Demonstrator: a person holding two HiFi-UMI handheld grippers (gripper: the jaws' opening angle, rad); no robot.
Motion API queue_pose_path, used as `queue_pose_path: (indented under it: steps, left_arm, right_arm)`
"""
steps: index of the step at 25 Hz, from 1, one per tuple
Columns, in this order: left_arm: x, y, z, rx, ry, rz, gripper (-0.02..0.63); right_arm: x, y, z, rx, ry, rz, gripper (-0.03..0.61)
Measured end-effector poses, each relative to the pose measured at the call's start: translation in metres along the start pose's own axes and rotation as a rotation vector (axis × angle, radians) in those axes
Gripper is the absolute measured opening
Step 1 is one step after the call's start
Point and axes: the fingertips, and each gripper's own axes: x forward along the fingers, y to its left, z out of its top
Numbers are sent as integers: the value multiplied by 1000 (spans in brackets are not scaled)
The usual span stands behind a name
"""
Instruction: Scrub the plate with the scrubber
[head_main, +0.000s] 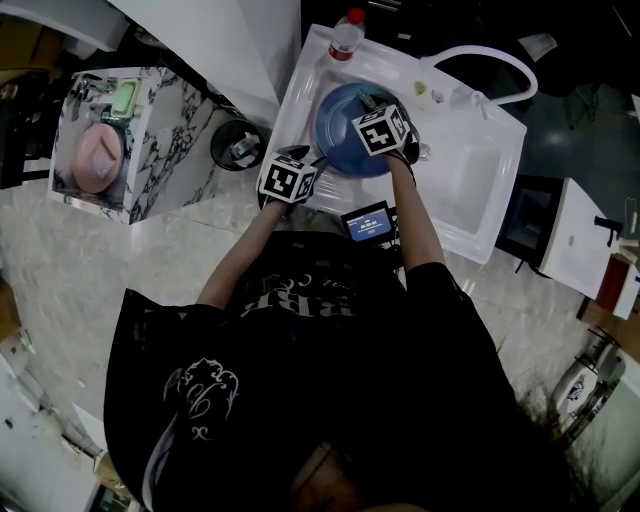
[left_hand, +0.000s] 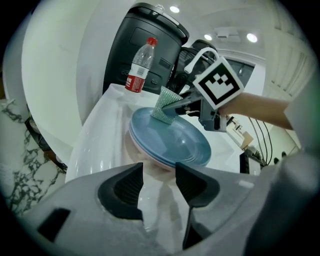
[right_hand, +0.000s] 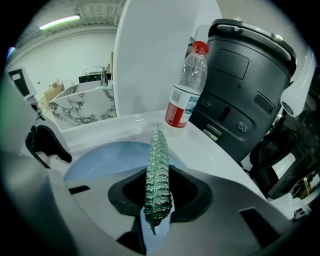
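The person's left gripper (left_hand: 159, 172) hangs with jaws wide and empty. The near rim of the blue plate (left_hand: 175, 140) lies just beyond them at 12 o'clock. The plate sits glossy, shallow and slightly tilted in the white sink (head_main: 470, 190). Over its far rim, at about 1 o'clock in the left gripper view, the right gripper (right_hand: 157, 172) pinches the green scrubber (right_hand: 159, 150) edge-on. The scrubber's long axis runs straight out past the fingertips toward the plate. The right hand is the nearer to the plate's face, so the first stroke looks to be its own. A water bottle (left_hand: 140, 65) stands behind, at 11 o'clock.
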Motion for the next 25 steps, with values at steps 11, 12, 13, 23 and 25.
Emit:
queue_pose_path:
  steps: [11, 12, 13, 23, 25]
  left_arm:
    - [-6, -2, 0, 11, -30, -41, 204]
    - [-7, -2, 0, 12, -32, -44, 204]
    - [-7, -2, 0, 13, -34, -47, 204]
    - [-12, -2, 1, 19, -55, -58, 204]
    - [-11, -3, 1, 20, -55, -59, 204]
  right_arm:
    - [-10, 61, 19, -61, -68, 154, 92]
    - [-13, 68, 20, -67, -75, 173, 92]
    - [-15, 75, 21, -73, -81, 193, 92]
    - [-50, 119, 7, -19, -95, 369, 92]
    - [-54, 122, 2, 1, -96, 388, 92]
